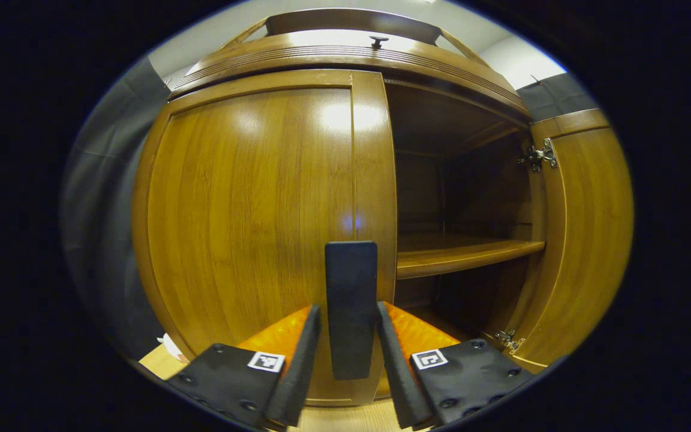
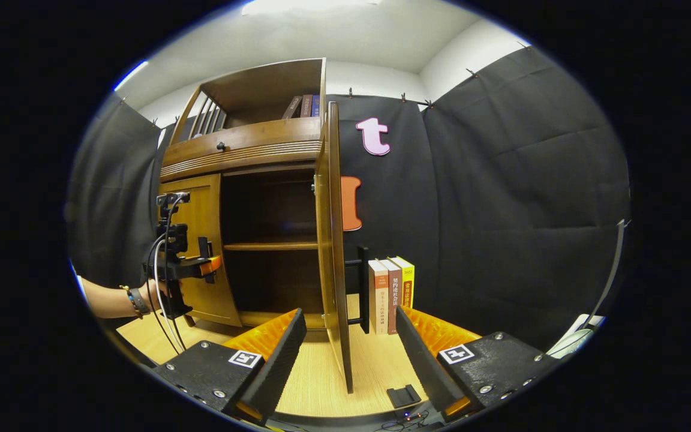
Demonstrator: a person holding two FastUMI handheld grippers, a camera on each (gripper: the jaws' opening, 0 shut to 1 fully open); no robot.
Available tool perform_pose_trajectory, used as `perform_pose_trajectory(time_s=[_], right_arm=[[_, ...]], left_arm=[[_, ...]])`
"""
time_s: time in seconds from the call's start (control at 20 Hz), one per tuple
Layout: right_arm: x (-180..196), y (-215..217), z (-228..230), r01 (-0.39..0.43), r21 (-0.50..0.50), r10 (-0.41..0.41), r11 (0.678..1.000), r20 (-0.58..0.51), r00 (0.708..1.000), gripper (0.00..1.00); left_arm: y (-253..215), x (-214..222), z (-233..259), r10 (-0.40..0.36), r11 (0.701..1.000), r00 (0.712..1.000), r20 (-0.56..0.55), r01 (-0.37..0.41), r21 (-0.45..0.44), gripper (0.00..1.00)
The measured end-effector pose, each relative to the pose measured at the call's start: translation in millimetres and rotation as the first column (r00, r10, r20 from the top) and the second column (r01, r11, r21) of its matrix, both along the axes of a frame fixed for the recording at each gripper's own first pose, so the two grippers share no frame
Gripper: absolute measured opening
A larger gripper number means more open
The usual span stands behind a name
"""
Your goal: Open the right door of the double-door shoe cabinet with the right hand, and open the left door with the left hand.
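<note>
left gripper (image 1: 350, 354) spread around left door's handle (image 1: 351, 306), no contact visible | right gripper (image 2: 350, 354) spread, astride open right door (image 2: 335, 252) edge | cabinet (image 2: 243, 156) glossy brown wood on bench (image 2: 321, 384) | interior dark, contents unclear

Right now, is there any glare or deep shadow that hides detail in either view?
Left gripper view: ceiling light glares on the closed left door; the open compartment is dim. Right gripper view: the cabinet interior is dark, and the right door is evenly lit.
</note>
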State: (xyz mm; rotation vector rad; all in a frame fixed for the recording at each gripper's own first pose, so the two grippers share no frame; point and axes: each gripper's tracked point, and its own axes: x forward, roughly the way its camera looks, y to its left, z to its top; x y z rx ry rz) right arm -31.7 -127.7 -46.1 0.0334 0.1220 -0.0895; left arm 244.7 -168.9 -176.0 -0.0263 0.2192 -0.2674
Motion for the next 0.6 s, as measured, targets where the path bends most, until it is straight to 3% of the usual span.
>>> perform_pose_trajectory(time_s=[0.1,0.15,0.25,0.4,0.6], right_arm=[[0.2,0.9,-2.6,-0.003,-0.001,0.003,1.000,-0.005,1.000,0.92],[-1.0,3.0,-2.6,-0.007,-0.002,0.007,1.000,-0.007,1.000,0.92],[-2.6,2.9,-3.8,-0.006,-0.006,0.006,1.000,-0.011,1.000,0.92],[-6.9,4.6,-3.8,-0.006,-0.005,0.006,1.000,-0.009,1.000,0.92],[-10.4,1.3,-8.0,0.012,-0.014,-0.012,1.000,-0.018,1.000,0.92]], left_arm=[[-4.3,-1.5,-0.4,-0.008,0.999,1.000,-0.010,0.008,-0.041,0.51],[-3.6,-3.5,-3.9,0.003,1.000,1.000,-0.016,-0.003,-0.017,0.44],[-3.5,-2.5,-4.3,0.010,1.000,1.000,-0.001,-0.010,0.017,0.40],[-3.2,-3.7,-4.2,0.006,1.000,1.000,-0.020,-0.006,0.001,0.33],[-0.2,-16.0,-2.0,-0.007,1.000,1.000,-0.022,0.008,0.015,0.33]])
